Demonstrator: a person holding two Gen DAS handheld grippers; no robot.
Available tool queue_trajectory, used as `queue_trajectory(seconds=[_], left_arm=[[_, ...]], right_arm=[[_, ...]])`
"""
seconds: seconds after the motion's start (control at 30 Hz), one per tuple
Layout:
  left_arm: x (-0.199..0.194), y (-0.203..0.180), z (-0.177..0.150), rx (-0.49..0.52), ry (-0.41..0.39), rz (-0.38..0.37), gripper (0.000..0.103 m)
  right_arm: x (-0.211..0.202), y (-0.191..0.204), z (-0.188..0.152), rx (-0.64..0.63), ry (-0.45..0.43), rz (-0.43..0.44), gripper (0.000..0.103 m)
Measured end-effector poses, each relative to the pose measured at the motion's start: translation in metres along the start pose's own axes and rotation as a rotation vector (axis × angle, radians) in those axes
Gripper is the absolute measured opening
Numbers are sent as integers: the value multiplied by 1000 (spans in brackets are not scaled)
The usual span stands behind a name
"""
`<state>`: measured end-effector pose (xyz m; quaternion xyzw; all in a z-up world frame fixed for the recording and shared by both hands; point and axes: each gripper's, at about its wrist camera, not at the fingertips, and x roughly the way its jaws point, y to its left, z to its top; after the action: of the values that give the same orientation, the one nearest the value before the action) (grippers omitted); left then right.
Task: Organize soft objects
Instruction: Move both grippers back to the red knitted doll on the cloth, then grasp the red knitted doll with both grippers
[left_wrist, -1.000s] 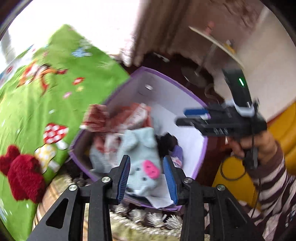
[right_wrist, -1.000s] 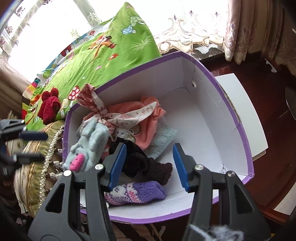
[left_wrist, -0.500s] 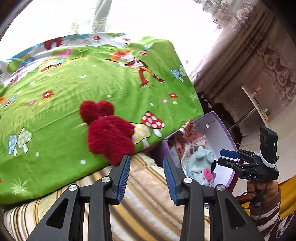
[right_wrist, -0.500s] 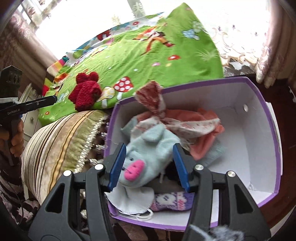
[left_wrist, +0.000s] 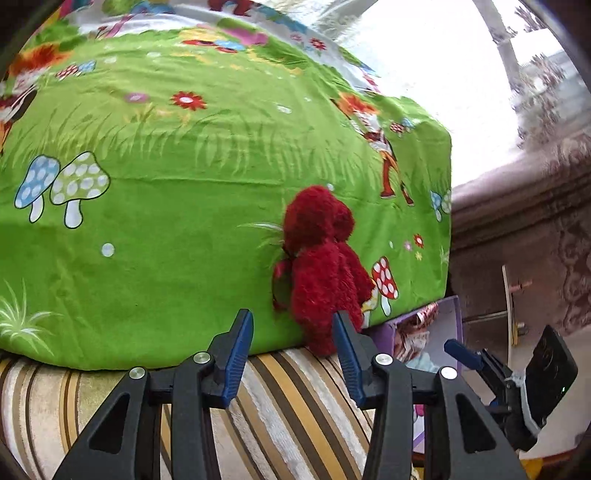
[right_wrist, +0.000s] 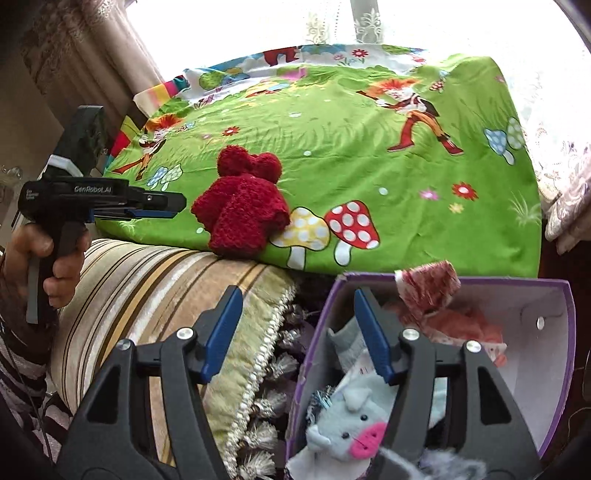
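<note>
Both grippers have swung off the purple box (right_wrist: 554, 354) toward the red plush (left_wrist: 325, 266) at the green blanket's (left_wrist: 166, 221) near edge, left gripper (left_wrist: 291, 354) spread and empty just short, right gripper (right_wrist: 299, 332) just widened, empty: plush looks next.

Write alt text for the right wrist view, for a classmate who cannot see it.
The open right gripper hovers, holding nothing, between a striped cushion and a purple box of soft items, a grey pig toy among them. Beyond, a red fuzzy item lies on a green cartoon blanket; the left gripper points toward it.
</note>
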<state>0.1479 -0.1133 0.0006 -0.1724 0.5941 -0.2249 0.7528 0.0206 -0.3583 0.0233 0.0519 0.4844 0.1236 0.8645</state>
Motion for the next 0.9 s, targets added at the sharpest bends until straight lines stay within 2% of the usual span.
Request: queue_trajectory(seconds=[0.07,0.13,0.2,0.4,0.63,0.73,0.9], left_arm=[[3,9,6,-12,-12,57,39],[14,14,10,5,15,119,39],[24,12,11,28,38,138,35],[35,-29,13,164,50,82,35],[54,-88,27,269,69,-4,35],[67,-100,36,272,76,-25,35],[74,-108,48,236,78,-109,36]], right_arm=[[9,14,10,-42,4,3,68],[22,29,19,-80,17,18,69],[33,43,26,-125,29,22,72],[53,53,36,-161,51,3,75],[42,28,42,-122,22,-84,77],[40,15,46,-98,10,-107,79],[50,0,53,-81,10,-120,79]])
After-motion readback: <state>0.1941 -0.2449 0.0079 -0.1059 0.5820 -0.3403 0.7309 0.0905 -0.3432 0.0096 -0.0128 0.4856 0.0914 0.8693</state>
